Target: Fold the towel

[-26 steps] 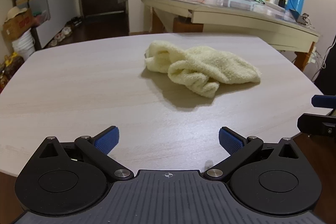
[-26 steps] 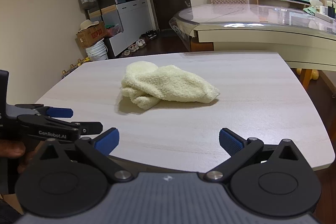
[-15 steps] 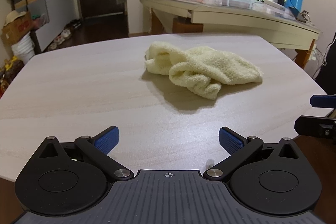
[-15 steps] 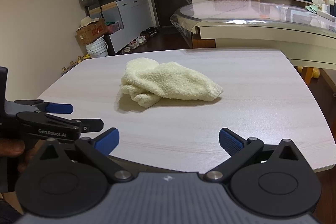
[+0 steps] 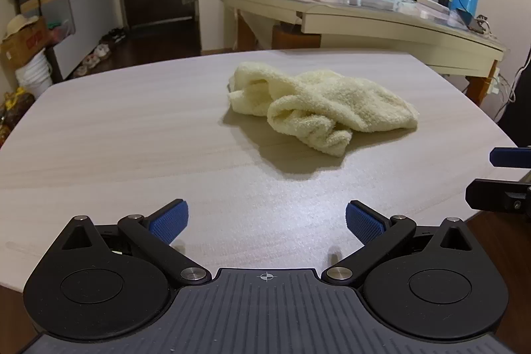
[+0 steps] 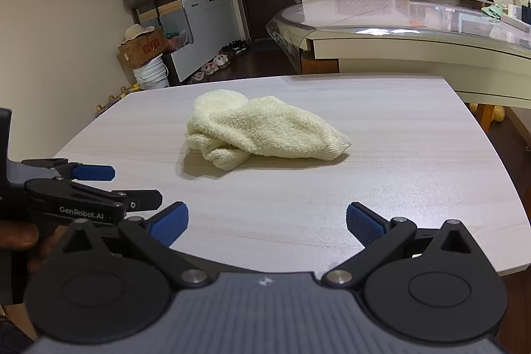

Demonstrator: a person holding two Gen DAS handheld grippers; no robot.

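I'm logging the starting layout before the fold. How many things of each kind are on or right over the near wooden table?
Towel: 1, cream, crumpled, lying on the table
Grippers: 2, left gripper and right gripper, both open with nothing between the fingers
Total: 3

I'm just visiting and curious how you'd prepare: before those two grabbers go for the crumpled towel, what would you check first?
1. Left gripper jaws wide apart, nothing between: ok.
2. Right gripper jaws wide apart, nothing between: ok.
3. Towel lying flat for folding: not ok, it is bunched in a heap.
4. Table around the towel free of other things: ok.
5. A towel corner to grab is visible: cannot tell, the edges are tucked into the folds.
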